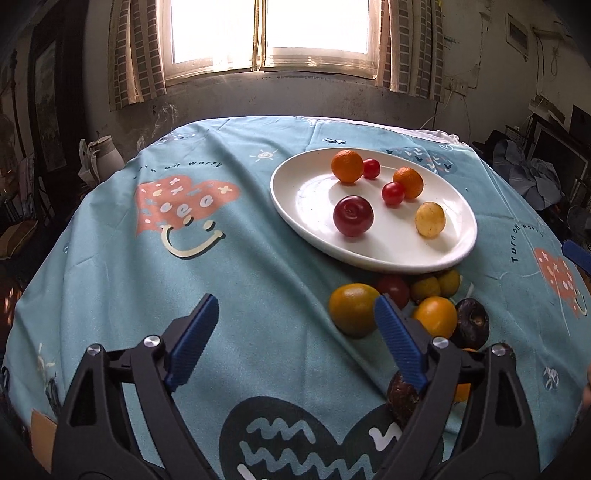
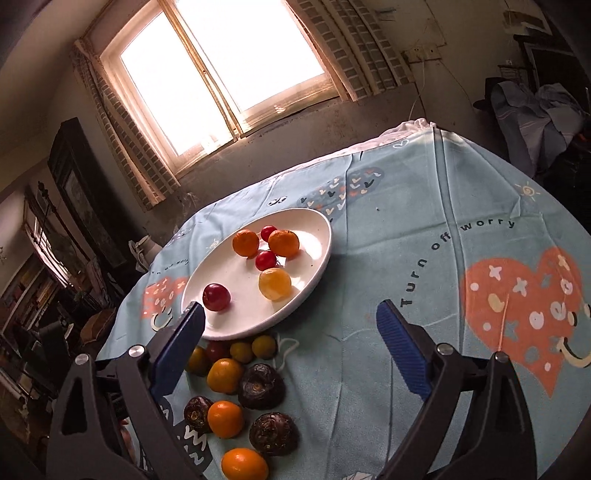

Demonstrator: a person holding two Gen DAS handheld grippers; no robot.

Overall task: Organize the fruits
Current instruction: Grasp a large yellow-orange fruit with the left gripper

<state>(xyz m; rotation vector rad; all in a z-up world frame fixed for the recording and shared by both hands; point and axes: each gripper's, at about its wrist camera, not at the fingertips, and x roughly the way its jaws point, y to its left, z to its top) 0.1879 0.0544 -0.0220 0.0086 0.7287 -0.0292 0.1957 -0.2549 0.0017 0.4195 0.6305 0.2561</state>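
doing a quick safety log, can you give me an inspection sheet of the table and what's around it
surface: round table under a blue printed tablecloth, smooth, no spills seen
job's things: white plate holds six fruits, among them a dark red plum and a yellow fruit; more loose fruit lies on the cloth beside the plate's near rim
clutter: nothing seen on the table besides fruit
grippers: left gripper open, nothing between its fingers; right gripper open, also holding nothing
cables: white cord hangs down the wall by the window
surroundings: bright window with curtains, white jug and piled clothes off the table
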